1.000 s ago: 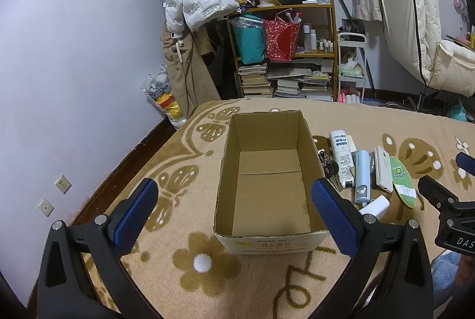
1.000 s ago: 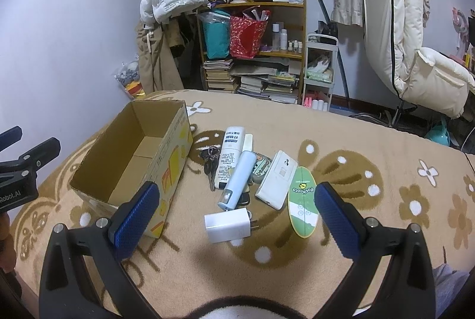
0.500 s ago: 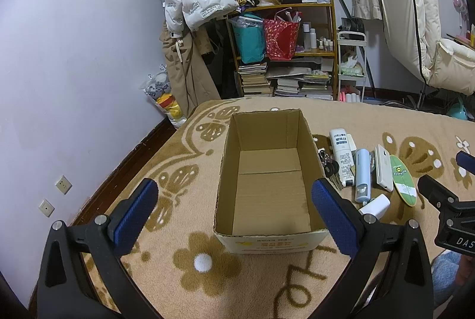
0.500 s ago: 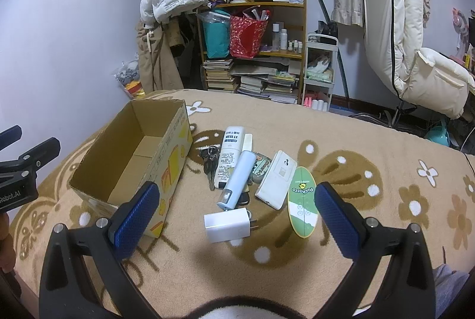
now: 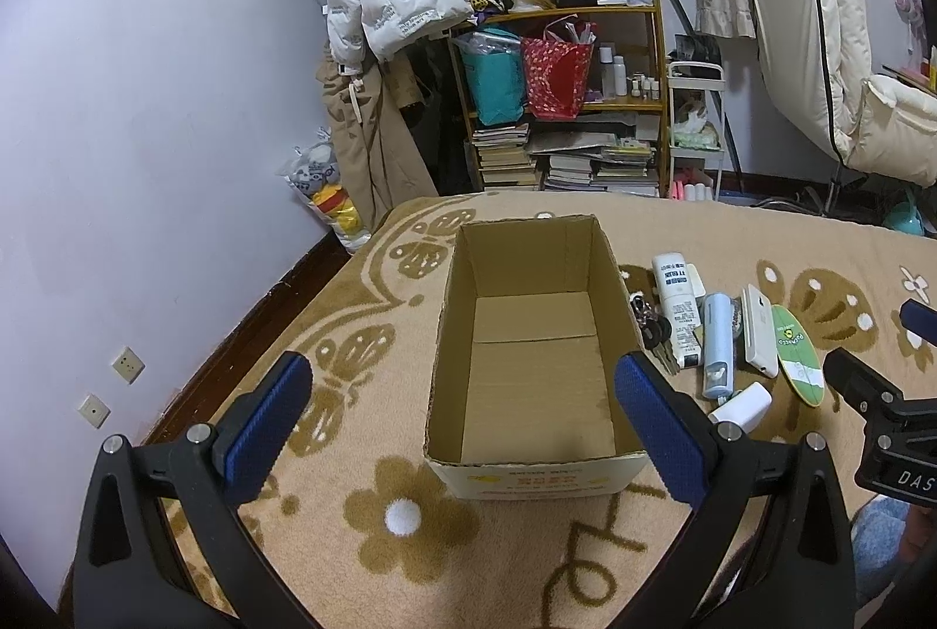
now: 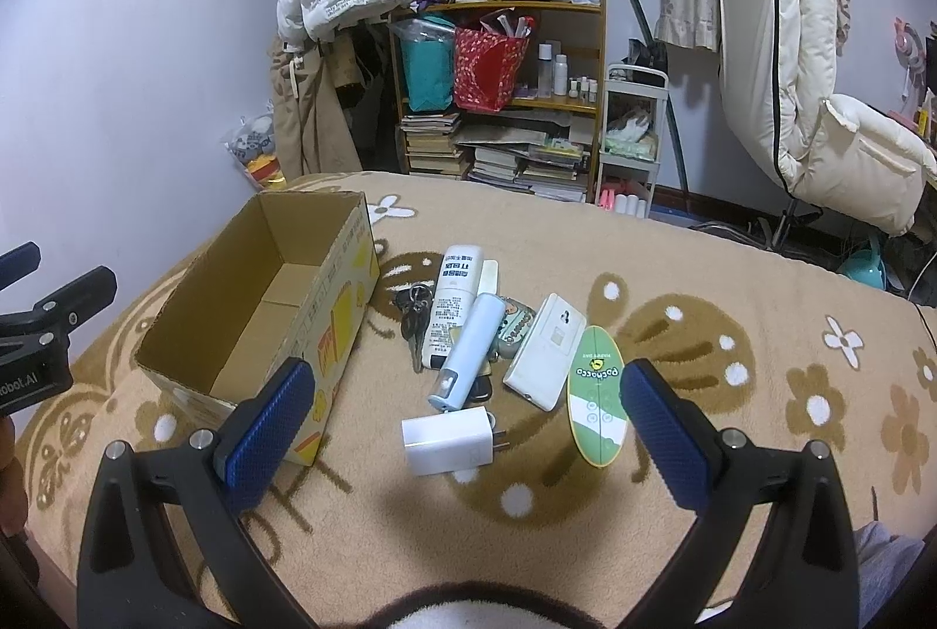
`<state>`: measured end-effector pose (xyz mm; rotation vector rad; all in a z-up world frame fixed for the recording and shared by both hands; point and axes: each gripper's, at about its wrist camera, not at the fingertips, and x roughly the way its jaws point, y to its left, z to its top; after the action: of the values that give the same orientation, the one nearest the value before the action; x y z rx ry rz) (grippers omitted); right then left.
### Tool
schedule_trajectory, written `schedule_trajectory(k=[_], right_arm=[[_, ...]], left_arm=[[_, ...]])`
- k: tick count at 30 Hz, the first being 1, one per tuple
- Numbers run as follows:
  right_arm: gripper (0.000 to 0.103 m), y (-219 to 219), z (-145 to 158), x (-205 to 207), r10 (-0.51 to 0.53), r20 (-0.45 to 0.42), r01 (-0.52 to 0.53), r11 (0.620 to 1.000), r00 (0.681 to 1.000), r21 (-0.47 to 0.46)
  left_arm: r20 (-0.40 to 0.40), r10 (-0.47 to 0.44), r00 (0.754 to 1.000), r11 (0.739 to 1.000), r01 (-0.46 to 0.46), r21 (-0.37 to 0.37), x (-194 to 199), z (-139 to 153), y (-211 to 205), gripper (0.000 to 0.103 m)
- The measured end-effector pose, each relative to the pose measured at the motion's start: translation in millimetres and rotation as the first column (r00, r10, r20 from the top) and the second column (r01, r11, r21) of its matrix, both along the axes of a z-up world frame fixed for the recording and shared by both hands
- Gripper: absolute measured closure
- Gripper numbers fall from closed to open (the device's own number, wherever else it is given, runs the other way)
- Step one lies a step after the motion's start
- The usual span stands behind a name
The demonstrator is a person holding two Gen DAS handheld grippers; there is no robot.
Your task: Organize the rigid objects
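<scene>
left gripper (image 5: 462, 389) spread wide, nothing held, above open cardboard box (image 5: 530, 477) | keys (image 6: 413, 313), white bottle (image 6: 454, 304), blue tube (image 6: 468, 354), white charger (image 6: 448, 440), white case (image 6: 546, 351), green oval card (image 6: 596, 403) on blanket (image 6: 732, 395) right of box | right gripper (image 6: 462, 395) spread wide, nothing held, over charger
</scene>
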<state>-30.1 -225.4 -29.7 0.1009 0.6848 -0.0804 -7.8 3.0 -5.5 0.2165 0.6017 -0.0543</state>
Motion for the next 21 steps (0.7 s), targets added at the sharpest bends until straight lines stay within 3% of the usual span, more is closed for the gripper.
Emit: schedule_trajectory(k=[21], right_arm=[[0.0,-4.2,-10.4,-4.7,0.005,-0.007,-0.005,1.0,1.0,-0.002]], left_arm=[[-0.018,0.0,1.0,1.0,0.0,0.01,3.5,-3.9,6.4,0.001]])
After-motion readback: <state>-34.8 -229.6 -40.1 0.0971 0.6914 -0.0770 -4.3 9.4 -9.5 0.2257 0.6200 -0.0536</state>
